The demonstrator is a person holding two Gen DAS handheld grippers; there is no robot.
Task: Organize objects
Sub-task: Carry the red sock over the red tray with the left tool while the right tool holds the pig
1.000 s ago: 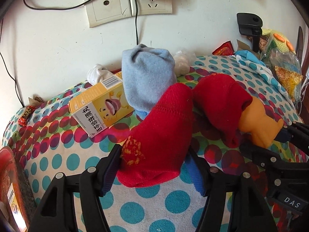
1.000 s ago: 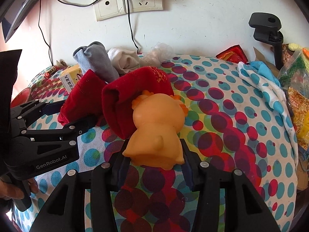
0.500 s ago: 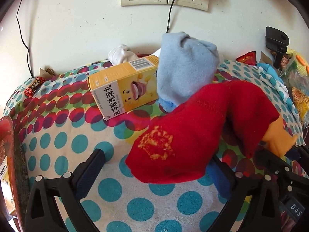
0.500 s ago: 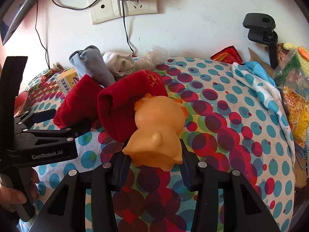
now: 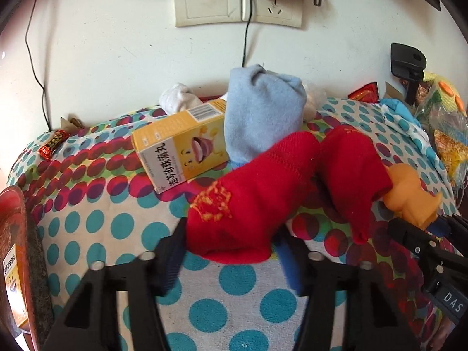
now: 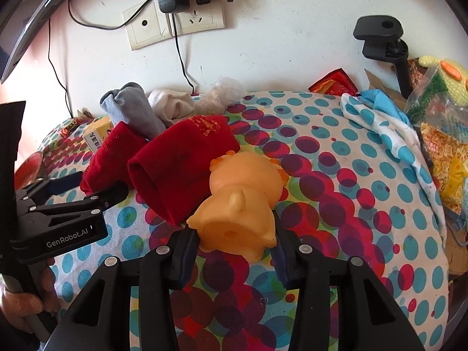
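Red sock (image 5: 248,204) runs toward 1 o'clock from left gripper (image 5: 231,251), jaws just closing onto its toe; right gripper (image 6: 234,248) clamps orange toy (image 6: 242,201).

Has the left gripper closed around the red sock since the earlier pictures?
Yes. The left gripper has just been closing; its pads now sit against the red sock, which has not shifted relative to the yellow box.
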